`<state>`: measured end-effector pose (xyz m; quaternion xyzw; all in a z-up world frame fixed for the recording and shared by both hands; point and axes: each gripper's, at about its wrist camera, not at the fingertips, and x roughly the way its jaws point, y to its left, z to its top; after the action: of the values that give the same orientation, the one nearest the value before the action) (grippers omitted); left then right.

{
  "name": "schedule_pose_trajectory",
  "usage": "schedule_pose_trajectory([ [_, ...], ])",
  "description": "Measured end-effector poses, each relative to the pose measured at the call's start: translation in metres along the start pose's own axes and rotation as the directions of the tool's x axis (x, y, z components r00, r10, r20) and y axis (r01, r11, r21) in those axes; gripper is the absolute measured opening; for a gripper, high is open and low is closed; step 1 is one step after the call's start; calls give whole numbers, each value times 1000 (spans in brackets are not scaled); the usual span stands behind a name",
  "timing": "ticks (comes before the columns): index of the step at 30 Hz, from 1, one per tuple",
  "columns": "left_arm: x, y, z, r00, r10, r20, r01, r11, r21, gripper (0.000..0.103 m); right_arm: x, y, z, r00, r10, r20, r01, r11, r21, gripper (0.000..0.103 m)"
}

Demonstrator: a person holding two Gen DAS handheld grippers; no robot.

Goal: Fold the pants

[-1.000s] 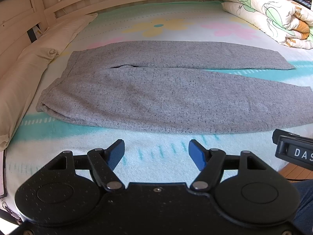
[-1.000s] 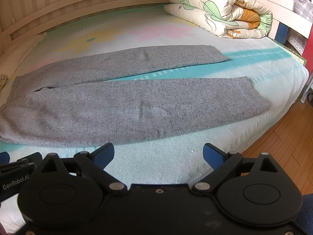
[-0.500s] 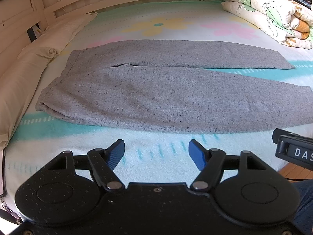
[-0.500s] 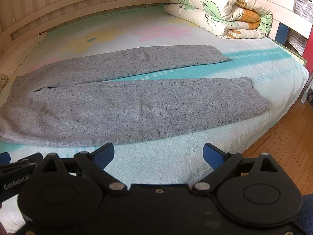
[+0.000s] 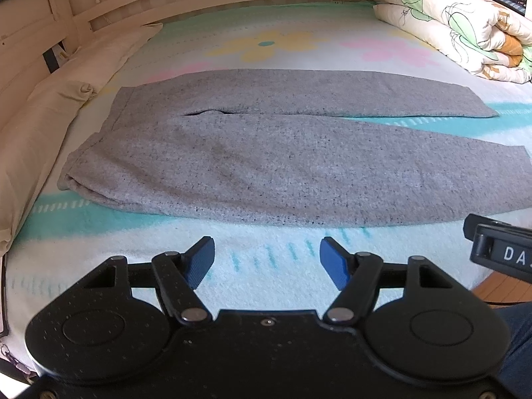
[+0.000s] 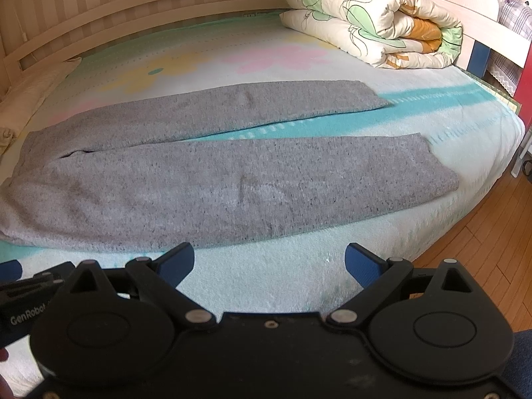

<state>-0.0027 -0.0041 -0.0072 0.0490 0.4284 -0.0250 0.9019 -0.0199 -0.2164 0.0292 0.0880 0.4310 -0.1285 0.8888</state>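
Note:
Grey speckled pants (image 5: pixel 266 166) lie flat on the bed, waistband to the left and both legs spread apart toward the right. In the right wrist view the same pants (image 6: pixel 216 179) fill the middle, the near leg's cuff reaching close to the bed's right edge. My left gripper (image 5: pixel 266 259) hovers open over the bedsheet just short of the pants' near edge, nothing between its blue pads. My right gripper (image 6: pixel 269 262) is open too, wider, above the sheet in front of the near leg. Part of the right gripper shows at the right edge of the left wrist view.
A rolled floral quilt (image 6: pixel 372 30) lies at the far right of the bed. A cream pillow (image 5: pixel 43 123) runs along the left side by the wooden headboard (image 5: pixel 50 26). Wooden floor (image 6: pixel 482 242) begins past the bed's right edge. The sheet (image 5: pixel 282 43) beyond the pants is bare.
Both grippers have drifted very slightly; the pants sit a touch higher in the views. Nothing was gripped or let go.

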Motion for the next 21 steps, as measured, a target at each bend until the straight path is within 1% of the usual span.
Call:
schedule_pose_trajectory([
  [5, -5, 7, -2, 998, 13, 57, -14, 1000, 5, 72, 0, 0, 1, 1000, -30, -3, 30, 999, 17, 101],
  [7, -5, 13, -2, 997, 18, 71, -18, 1000, 5, 72, 0, -2, 1, 1000, -26, -7, 26, 999, 28, 101],
  [10, -4, 26, 0, 998, 17, 65, -17, 1000, -14, 72, -1, -3, 0, 999, -34, -4, 34, 999, 37, 101],
  [12, -2, 35, 1, 997, 33, 65, -32, 999, -25, 72, -2, -3, 0, 1000, -18, 8, 17, 999, 39, 101],
  [16, 4, 54, 5, 996, 59, 60, -57, 998, -37, 72, -4, -3, 2, 999, -18, 35, 16, 999, 46, 101],
  [18, 7, 66, 8, 995, 80, 66, -77, 996, -49, 72, -4, -2, 5, 999, -6, 31, 5, 999, 51, 101],
  [20, 10, 77, 10, 992, 101, 71, -97, 994, -59, 72, -3, 1, 9, 1000, -1, 28, 0, 1000, 30, 101],
  [21, 12, 82, 11, 992, 103, 70, -98, 993, -64, 72, -2, 3, 11, 1000, -9, 29, 9, 1000, 0, 101],
])
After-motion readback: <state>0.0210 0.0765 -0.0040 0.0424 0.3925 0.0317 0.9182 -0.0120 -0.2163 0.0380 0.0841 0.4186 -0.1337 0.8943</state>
